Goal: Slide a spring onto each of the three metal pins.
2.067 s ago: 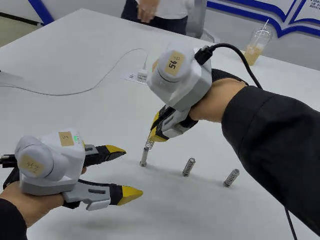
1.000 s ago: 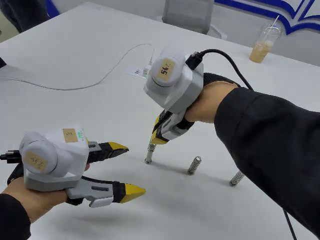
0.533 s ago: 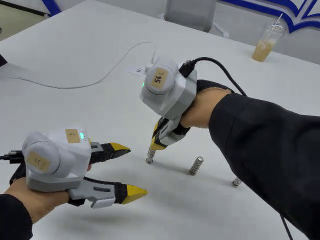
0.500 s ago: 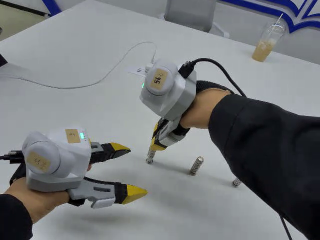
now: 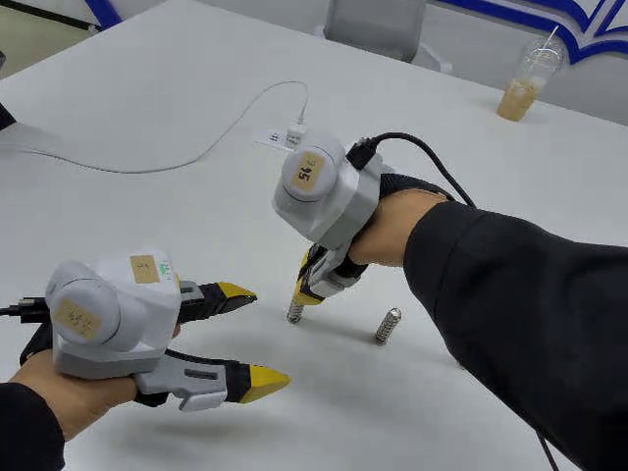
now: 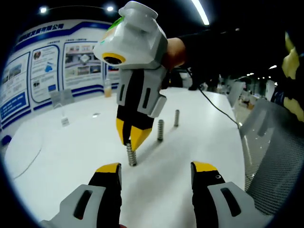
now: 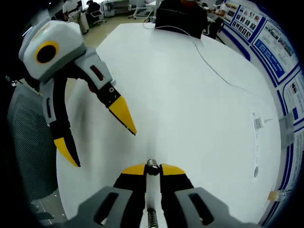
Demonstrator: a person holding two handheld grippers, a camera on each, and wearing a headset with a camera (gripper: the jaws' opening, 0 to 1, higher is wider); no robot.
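Observation:
My right gripper points down at the left-most metal pin, shut on the spring around it. In the right gripper view the pin's top sits between the nearly closed yellow fingertips of that gripper. A second pin with a spring stands to the right; the black sleeve hides the table beyond it. In the left gripper view two more sprung pins stand behind. My left gripper hovers open at the lower left, holding nothing, its jaws aimed at the first pin.
A white cable runs across the table to a small white plug block. A plastic cup with a drink stands at the far right, and a grey chair at the far edge.
My right gripper has come down along the left pin, and the spring now sits lower, covering the shaft. The sleeve now hides the right-most pin. The left gripper has stayed put.

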